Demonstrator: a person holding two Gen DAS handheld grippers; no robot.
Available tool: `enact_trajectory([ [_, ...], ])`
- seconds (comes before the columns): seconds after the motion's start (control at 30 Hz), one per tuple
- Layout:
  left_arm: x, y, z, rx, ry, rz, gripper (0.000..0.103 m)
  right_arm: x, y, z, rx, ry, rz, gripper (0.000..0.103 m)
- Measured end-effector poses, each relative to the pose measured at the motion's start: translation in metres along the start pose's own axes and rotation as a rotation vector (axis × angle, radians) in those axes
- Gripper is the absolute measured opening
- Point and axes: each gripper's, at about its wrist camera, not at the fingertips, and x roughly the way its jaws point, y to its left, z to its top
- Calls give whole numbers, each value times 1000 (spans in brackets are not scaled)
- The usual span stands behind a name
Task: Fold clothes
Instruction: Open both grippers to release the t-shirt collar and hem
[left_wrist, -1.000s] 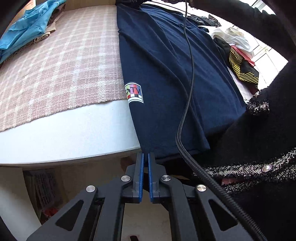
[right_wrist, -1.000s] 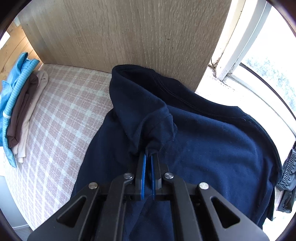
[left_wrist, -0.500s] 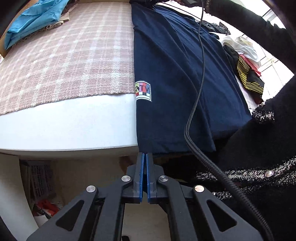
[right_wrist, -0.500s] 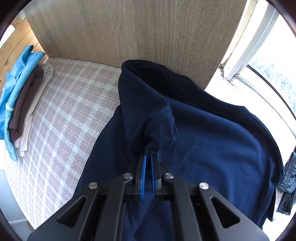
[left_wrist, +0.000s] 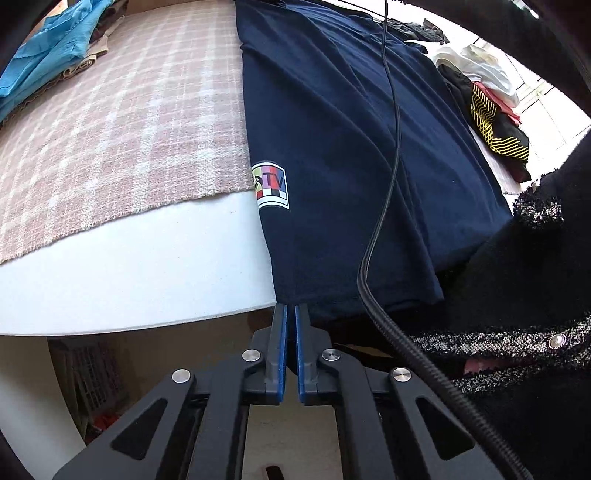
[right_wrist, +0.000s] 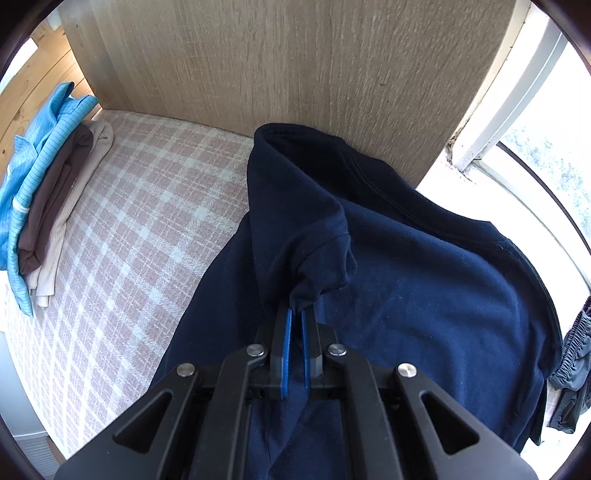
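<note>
A navy T-shirt (left_wrist: 332, 129) lies lengthwise on the table, its hem hanging over the white front edge (left_wrist: 129, 266). A coloured TV patch (left_wrist: 270, 184) sits near its left side. My left gripper (left_wrist: 290, 306) is at the hem's left corner, its jaws closing, with dark cloth pinched between the blue pads. In the right wrist view the same T-shirt (right_wrist: 424, 295) has its left sleeve (right_wrist: 321, 258) lifted over the chest. My right gripper (right_wrist: 296, 310) is shut on that sleeve's cuff.
A pink plaid cloth (right_wrist: 129, 240) covers the table. A folded stack topped by a blue garment (right_wrist: 40, 192) lies at its far left. Unfolded clothes (left_wrist: 491, 122) are piled on the right. A wood panel (right_wrist: 295, 66) stands behind, and a black cable (left_wrist: 391, 147) crosses the shirt.
The left gripper's jaws, slightly apart a second ago, have come together on the hem corner. The right gripper has shifted a little sideways with the sleeve still in it.
</note>
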Motion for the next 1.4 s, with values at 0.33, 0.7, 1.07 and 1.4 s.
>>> enact_trajectory([
  [0.33, -13, 10, -23, -127, -8, -63, 1, 0, -23, 6, 16, 19, -28, 4],
  [0.7, -30, 45, -40, -219, 35, 49, 11, -44, -50, 14, 54, -66, 81, 7],
  [1.07, -34, 20, 37, -90, -73, 26, 32, -30, -38, 16, -1, -71, 80, 14],
  [1.4, -7, -5, 75, 20, -47, -47, 34, -150, -109, -110, 22, -220, 118, 42],
])
